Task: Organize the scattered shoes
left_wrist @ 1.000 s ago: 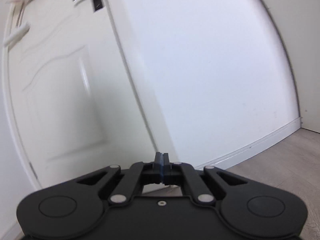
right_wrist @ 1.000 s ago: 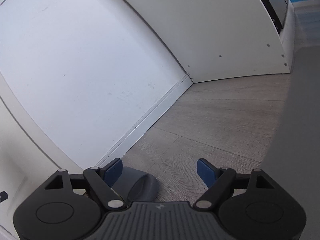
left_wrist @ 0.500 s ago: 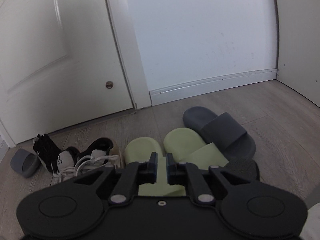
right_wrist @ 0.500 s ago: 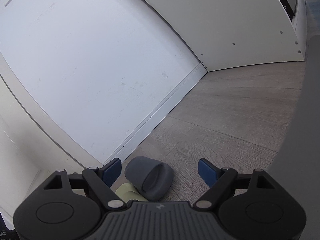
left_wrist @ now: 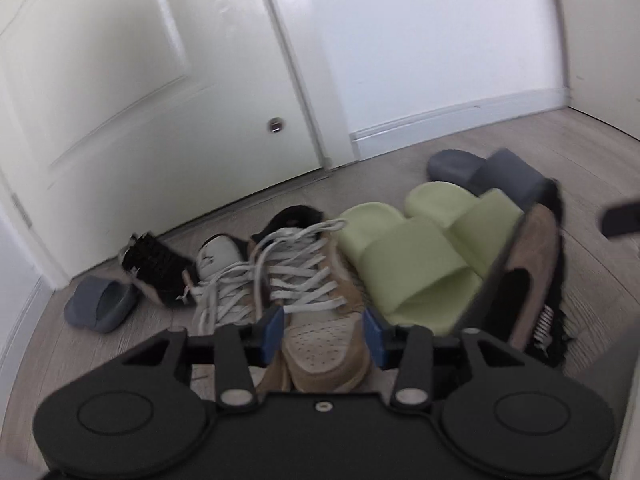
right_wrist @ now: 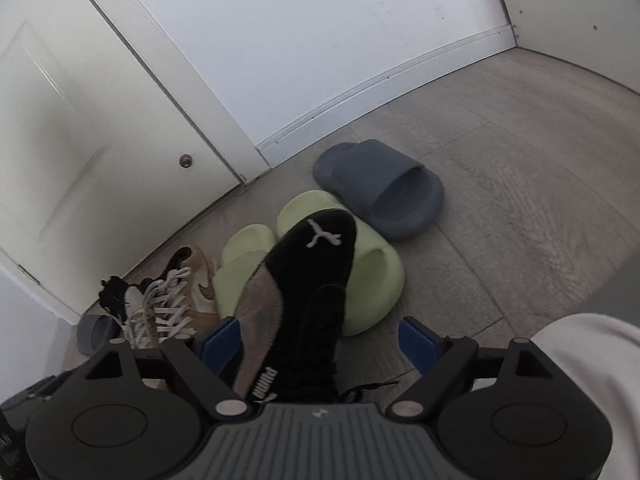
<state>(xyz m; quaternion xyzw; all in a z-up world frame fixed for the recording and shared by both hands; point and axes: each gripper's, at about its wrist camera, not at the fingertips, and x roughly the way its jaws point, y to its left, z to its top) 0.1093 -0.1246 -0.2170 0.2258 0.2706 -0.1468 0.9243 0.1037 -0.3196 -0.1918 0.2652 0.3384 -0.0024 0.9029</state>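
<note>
Shoes lie in a heap on the wood floor by a white door. My left gripper (left_wrist: 324, 330) is open, its blue pads either side of the toe of a tan sneaker (left_wrist: 316, 300) with white laces. My right gripper (right_wrist: 320, 344) is open over a black Puma shoe (right_wrist: 316, 280) lying on its side. Two light green slides (left_wrist: 416, 256) lie together, also in the right wrist view (right_wrist: 372, 276). A grey slide (right_wrist: 384, 188) lies beyond them. The black shoe also shows at the right of the left wrist view (left_wrist: 528, 272).
A second grey slide (left_wrist: 100, 306) and another black shoe (left_wrist: 156, 264) lie at the left by the door (left_wrist: 140, 100). White wall and baseboard (right_wrist: 380, 84) run behind. A white panel (right_wrist: 580, 4) stands at the right. Bare floor (right_wrist: 540, 200) lies to the right.
Both grippers tilted down from the wall toward the shoes. The left gripper went from shut to open around the tan sneaker's toe. The right gripper came over the black shoe.
</note>
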